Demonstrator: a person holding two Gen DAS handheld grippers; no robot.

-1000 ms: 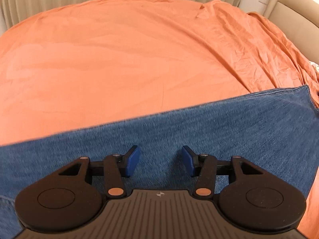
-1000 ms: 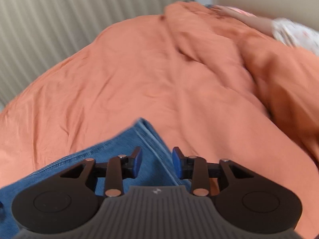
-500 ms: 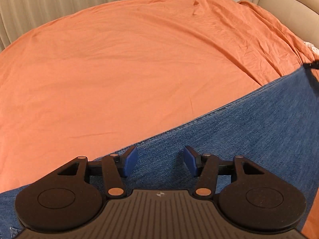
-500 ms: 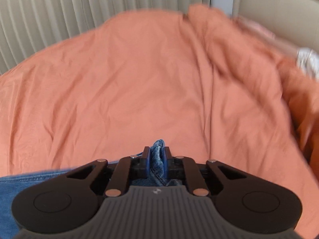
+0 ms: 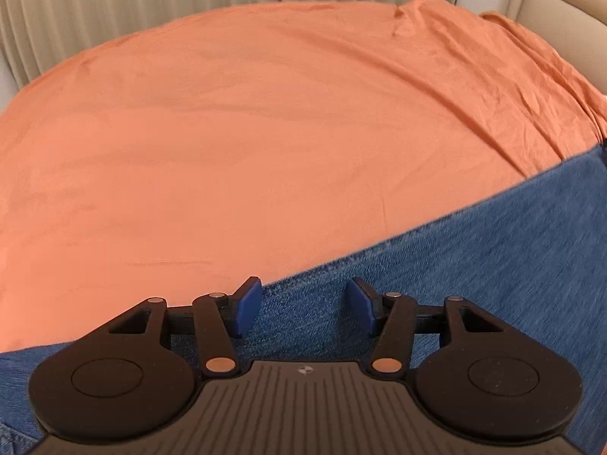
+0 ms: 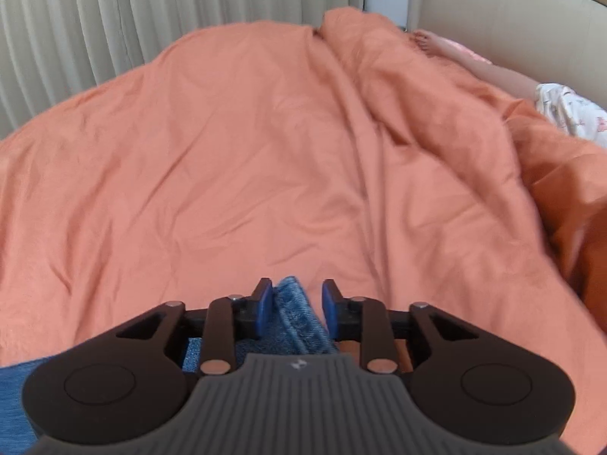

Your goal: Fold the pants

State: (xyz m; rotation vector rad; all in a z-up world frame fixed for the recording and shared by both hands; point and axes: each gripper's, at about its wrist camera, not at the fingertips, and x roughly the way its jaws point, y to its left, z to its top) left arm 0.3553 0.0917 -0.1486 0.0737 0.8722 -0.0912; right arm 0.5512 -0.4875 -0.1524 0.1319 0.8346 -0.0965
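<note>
Blue denim pants (image 5: 474,265) lie flat on the orange bed sheet (image 5: 265,132), and their long edge runs diagonally from lower left to the right edge of the left wrist view. My left gripper (image 5: 303,292) hovers over that edge, open, with denim below the pads and nothing pinched. In the right wrist view a bunched fold of the pants' hem (image 6: 294,303) stands up between the blue pads of my right gripper (image 6: 297,290). Its jaws are opening. The fold leans against the left pad, and a gap shows beside the right pad.
Pleated beige curtains (image 5: 132,11) hang behind the bed and a padded headboard (image 6: 512,19) stands at the right. A person's bare leg and foot (image 6: 474,64) and a patterned garment (image 6: 569,110) lie past the rumpled ridge of sheet (image 6: 417,113) at the far right.
The right gripper shut on the denim hem half a second ago and has since spread its pads apart. In the left wrist view the pants' edge now sits lower and more sheet shows.
</note>
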